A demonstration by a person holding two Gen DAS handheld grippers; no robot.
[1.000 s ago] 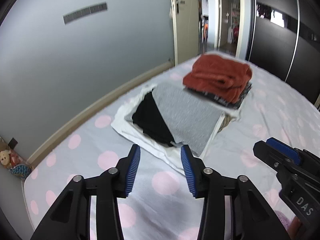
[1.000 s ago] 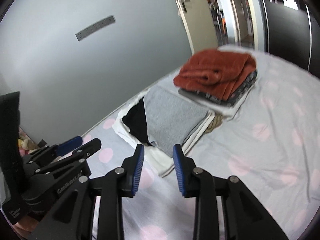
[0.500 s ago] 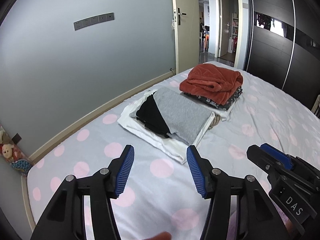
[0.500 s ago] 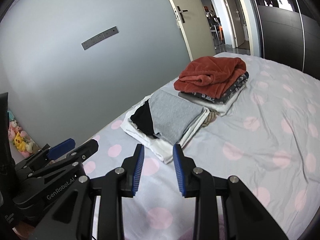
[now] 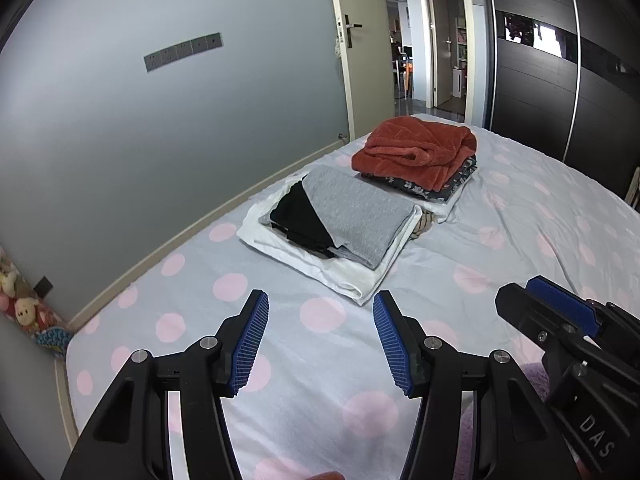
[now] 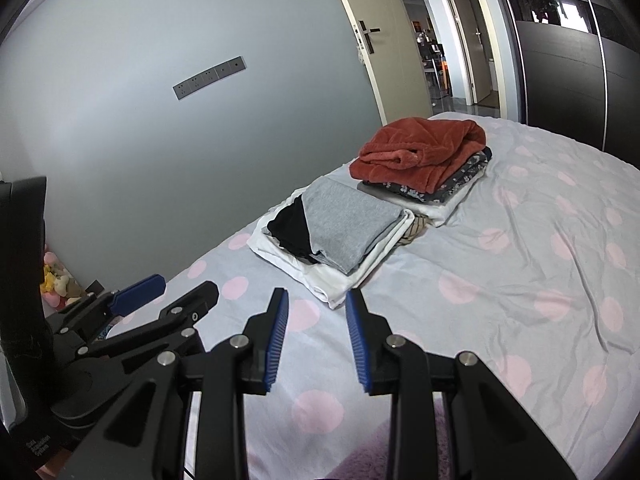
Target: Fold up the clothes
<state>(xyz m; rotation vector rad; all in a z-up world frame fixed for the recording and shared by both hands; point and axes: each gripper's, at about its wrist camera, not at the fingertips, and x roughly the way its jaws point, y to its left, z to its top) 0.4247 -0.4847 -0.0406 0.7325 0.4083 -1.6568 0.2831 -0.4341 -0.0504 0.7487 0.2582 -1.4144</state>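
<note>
Ahead of both pairs of fingers, on a bed (image 5: 500,248) with a pale sheet dotted pink, two stacks of folded clothes sit side by side. Nearer stack: grey garment (image 5: 356,216) folded over a black garment (image 5: 298,216), both on a folded white cloth (image 5: 320,270) whose near corner lies just beyond the fingertips. Farther stack: rust-red fleece (image 5: 416,150) on top of a dark floral piece (image 5: 448,188), touching the nearer stack's far end. Left gripper (image 5: 320,332) spread wide, blue pads apart, nothing between them, held above bare sheet. Right gripper (image 6: 314,332) parted less widely, also empty, above the sheet. Each gripper shows at the edge of the other's view, close beside one another. Left of the fingers, a grey wall (image 5: 120,128); beyond the stacks, an open door (image 5: 362,48) and a dark wardrobe (image 5: 560,92).
</note>
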